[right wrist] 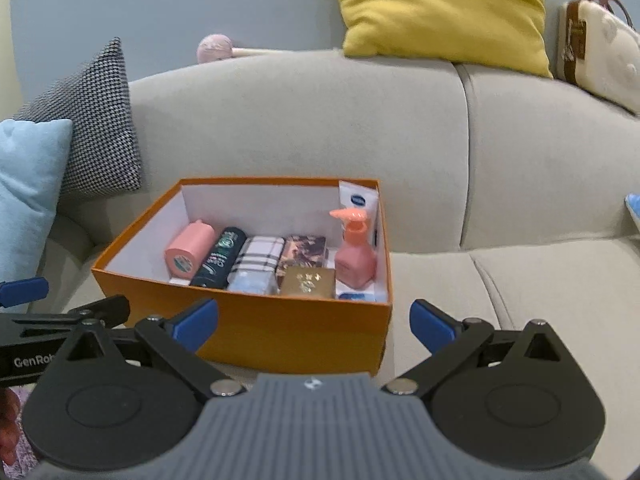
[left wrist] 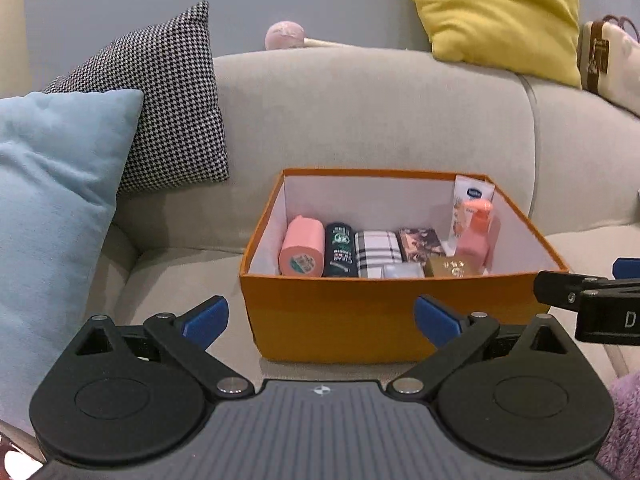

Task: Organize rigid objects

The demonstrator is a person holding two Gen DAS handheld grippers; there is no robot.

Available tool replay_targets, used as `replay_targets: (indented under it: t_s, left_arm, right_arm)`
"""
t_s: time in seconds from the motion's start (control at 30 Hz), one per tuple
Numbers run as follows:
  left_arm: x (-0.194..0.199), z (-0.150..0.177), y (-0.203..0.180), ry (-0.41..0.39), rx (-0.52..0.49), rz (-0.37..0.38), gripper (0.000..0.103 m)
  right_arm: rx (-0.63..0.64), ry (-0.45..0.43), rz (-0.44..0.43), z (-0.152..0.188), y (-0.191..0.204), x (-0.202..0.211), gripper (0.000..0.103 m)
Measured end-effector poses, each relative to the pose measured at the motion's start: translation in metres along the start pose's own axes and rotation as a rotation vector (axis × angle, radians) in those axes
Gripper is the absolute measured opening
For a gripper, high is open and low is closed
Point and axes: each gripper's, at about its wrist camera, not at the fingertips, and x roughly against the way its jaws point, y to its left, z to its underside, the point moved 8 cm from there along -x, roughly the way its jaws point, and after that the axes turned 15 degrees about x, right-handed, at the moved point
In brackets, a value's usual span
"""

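Observation:
An orange box [left wrist: 332, 320] [right wrist: 280, 332] sits on a beige sofa seat. Inside lie a pink cylinder [left wrist: 302, 246] [right wrist: 188, 250], a dark tube [left wrist: 340, 250] [right wrist: 218, 258], a checked case [left wrist: 376, 252] [right wrist: 256, 256], a brown patterned box [left wrist: 420, 242] [right wrist: 302, 248] and a gold box [left wrist: 450, 267] [right wrist: 308, 282]. A pink pump bottle [left wrist: 476, 234] [right wrist: 354, 252] stands upright at the right, with a white tube [left wrist: 470, 196] [right wrist: 358, 198] behind it. My left gripper [left wrist: 322, 316] is open and empty in front of the box. My right gripper [right wrist: 314, 320] is open and empty, also in front of it.
A light blue cushion [left wrist: 52, 192] and a houndstooth cushion [left wrist: 168, 96] lean at the left. A yellow cushion [left wrist: 500, 12] and a cream bag [right wrist: 596, 52] rest on the sofa back [left wrist: 360, 112]. A pink ball [left wrist: 284, 34] sits behind it.

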Motion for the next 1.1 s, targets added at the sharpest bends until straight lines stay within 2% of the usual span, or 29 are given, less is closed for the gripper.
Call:
replay_targets:
  t_s: [0.27, 1.1]
  left_arm:
    - [0.001, 0.003, 0.001, 0.014, -0.009, -0.013, 0.103]
    - [0.008, 0.002, 0.009, 0.010, 0.003, -0.024, 0.103]
  right_arm:
    - [-0.017, 0.041, 0.008, 0.009, -0.007, -0.002, 0.101]
    - [0.021, 0.042, 0.006, 0.005, 0.004, 0.004, 0.101]
